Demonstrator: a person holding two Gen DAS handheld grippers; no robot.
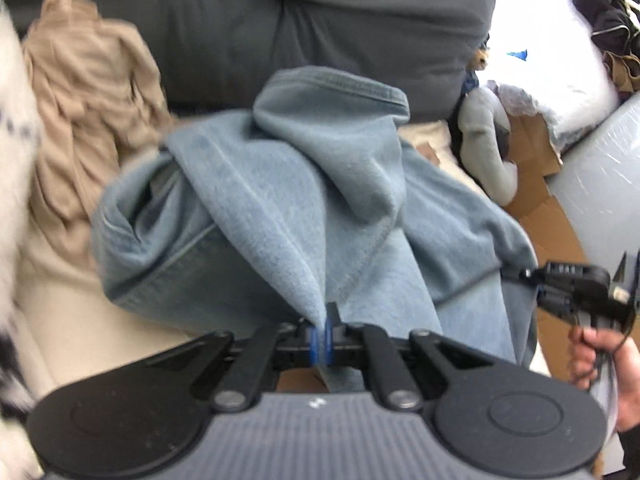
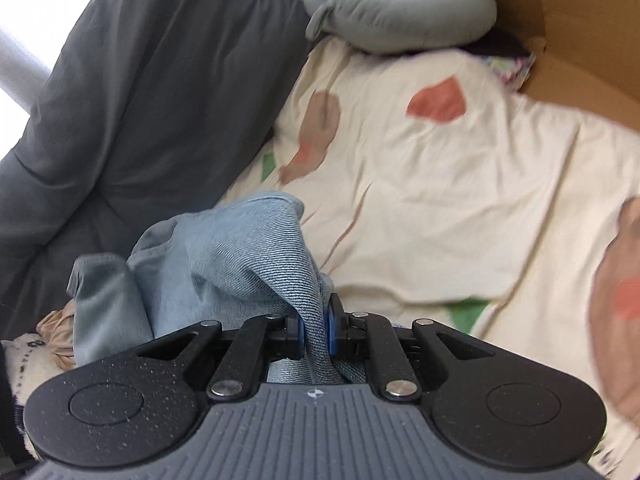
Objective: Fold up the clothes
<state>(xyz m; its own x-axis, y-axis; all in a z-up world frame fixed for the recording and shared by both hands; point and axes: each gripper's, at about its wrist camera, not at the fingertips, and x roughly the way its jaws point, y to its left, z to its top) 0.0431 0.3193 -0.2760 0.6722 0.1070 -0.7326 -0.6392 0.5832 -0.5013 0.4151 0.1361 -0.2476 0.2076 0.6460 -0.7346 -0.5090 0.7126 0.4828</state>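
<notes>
A pair of light blue jeans (image 1: 280,200) lies bunched on the cream bedsheet, a hemmed end folded over on top. My left gripper (image 1: 322,334) is shut on a pinched ridge of the denim, which rises taut from its blue pads. In the right wrist view the same jeans (image 2: 240,256) are bunched at lower left, and my right gripper (image 2: 314,330) is shut on a thick fold of them. The left wrist view also catches the right gripper (image 1: 532,280) at the jeans' right edge, held by a person's hand (image 1: 600,356).
A tan garment (image 1: 84,92) lies crumpled at the left. A dark grey pillow (image 1: 280,20) lies behind the jeans. A grey neck pillow (image 2: 396,12) and a cardboard box (image 2: 580,32) sit at the far end of the patterned cream sheet (image 2: 440,184). Dark clothes (image 1: 604,12) are piled at upper right.
</notes>
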